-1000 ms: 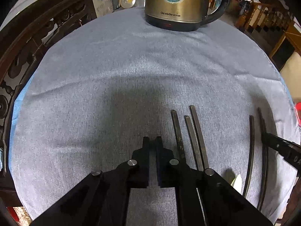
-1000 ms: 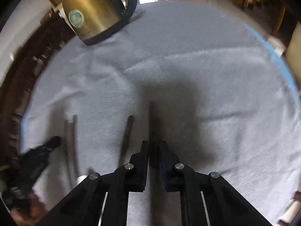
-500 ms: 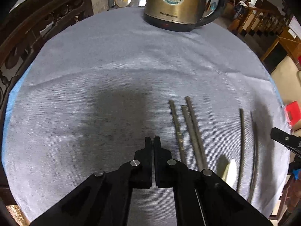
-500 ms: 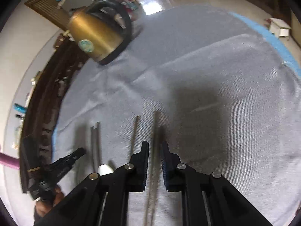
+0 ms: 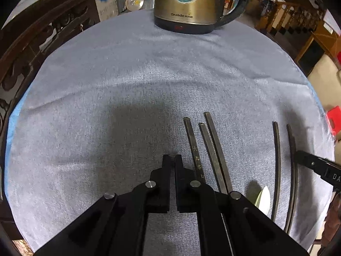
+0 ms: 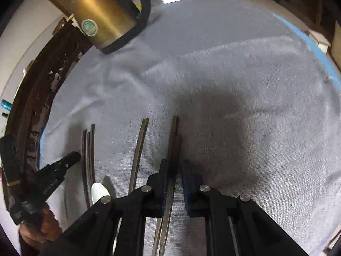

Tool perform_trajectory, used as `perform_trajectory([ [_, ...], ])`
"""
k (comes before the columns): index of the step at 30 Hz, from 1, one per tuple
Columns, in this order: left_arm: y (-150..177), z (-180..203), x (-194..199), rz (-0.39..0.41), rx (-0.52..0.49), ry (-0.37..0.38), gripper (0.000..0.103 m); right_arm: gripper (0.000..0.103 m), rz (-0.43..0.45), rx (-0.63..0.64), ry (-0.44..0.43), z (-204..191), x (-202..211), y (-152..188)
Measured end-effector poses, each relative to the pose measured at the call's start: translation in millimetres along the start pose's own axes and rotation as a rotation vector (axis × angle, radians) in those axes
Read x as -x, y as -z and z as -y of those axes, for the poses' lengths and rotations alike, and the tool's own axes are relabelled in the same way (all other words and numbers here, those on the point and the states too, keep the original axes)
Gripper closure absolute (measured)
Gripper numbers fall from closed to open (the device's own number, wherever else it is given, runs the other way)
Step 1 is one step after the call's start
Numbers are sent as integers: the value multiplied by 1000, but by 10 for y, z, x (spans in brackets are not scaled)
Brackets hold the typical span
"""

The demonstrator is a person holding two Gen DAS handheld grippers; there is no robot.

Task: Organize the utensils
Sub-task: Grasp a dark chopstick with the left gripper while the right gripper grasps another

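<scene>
Several dark chopsticks lie on the grey-blue cloth [image 5: 106, 98]. In the left wrist view three lie side by side [image 5: 210, 149] just right of my left gripper [image 5: 172, 160], which is shut and empty. Two more [image 5: 277, 160] lie further right, where my right gripper's tip [image 5: 307, 161] shows. A white spoon [image 5: 263, 198] lies between the groups. In the right wrist view my right gripper [image 6: 174, 166] stands slightly open around a chopstick [image 6: 173, 140] that lies between its fingers. Another chopstick [image 6: 139, 147] lies left of it, then a pair [image 6: 89, 149] and the spoon [image 6: 99, 192].
A brass electric kettle [image 5: 191, 2] stands at the far edge of the round table; it also shows in the right wrist view [image 6: 102, 21]. A carved dark wooden chair back [image 5: 42, 36] rings the left side. My left gripper shows in the right wrist view [image 6: 57, 175].
My right gripper's jaws have opened slightly around the chopstick, which now lies on the cloth. My left gripper stays shut and has shifted a little.
</scene>
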State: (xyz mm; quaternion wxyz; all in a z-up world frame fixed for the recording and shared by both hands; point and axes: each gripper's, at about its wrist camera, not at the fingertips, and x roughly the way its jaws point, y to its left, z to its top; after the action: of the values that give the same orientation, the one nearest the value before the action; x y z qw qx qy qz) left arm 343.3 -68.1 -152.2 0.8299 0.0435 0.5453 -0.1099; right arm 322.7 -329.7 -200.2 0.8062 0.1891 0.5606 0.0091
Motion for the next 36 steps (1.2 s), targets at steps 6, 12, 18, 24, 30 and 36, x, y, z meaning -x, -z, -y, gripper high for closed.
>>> perform_trajectory([
  [6, -108, -37, -74, -19, 27, 49, 100, 90, 1, -13, 44, 154, 70, 34],
  [12, -212, 76, -154, -44, 21, 42, 80, 88, -22, 27, 130, -2, 2, -7],
  [18, -327, 312, -266, -58, -6, -28, 57, 89, -31, 71, 183, -108, -45, -69],
  [24, -279, 146, -235, -82, 43, 38, 57, 93, -20, 67, 143, 33, 32, 13],
  [30, -99, 183, -198, -107, 18, 93, 57, 94, -17, 42, 103, 153, 101, 56],
  [36, 164, 304, -151, -108, -19, 124, 49, 94, -13, 66, 120, 118, 139, 74],
])
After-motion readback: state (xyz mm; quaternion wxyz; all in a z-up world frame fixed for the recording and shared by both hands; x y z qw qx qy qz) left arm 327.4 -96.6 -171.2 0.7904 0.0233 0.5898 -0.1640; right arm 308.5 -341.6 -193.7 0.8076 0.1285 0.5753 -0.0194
